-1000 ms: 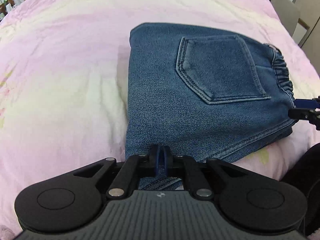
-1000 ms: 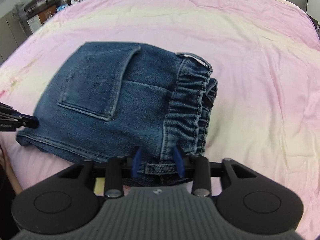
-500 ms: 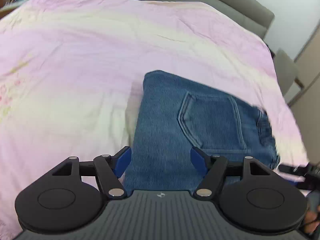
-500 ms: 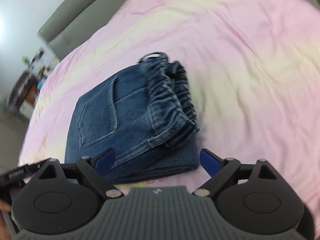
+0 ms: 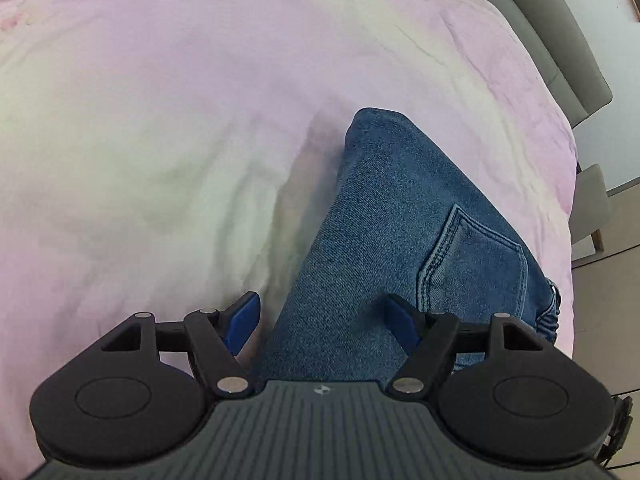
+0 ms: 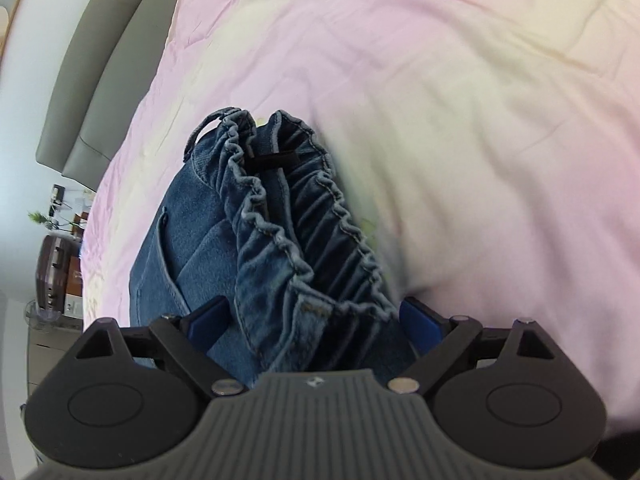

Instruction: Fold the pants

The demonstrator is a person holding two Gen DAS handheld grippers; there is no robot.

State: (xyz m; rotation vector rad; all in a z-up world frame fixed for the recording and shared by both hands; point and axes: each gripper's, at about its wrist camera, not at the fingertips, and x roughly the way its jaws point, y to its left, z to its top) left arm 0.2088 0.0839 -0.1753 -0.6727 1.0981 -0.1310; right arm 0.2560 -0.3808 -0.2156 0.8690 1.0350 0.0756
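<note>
Denim pants (image 5: 404, 240): folded bundle lying on the pink bedspread (image 5: 160, 120), near its right edge in the left wrist view.
Waistband (image 6: 304, 232): elastic, gathered, facing the right gripper.
Left gripper (image 5: 322, 318): jaws opening, spread wide, straddling the folded edge; pads clear of fabric.
Right gripper (image 6: 316, 322): jaws closing slightly, wide apart, waistband between them, ungripped.

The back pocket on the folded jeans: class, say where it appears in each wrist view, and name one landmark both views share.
Left wrist view: back pocket at right of centre, just above the right blue finger.
Right wrist view: only the pocket's edge shows, left of centre.
Shared landmark: the pink bedsheet under the jeans.
</note>
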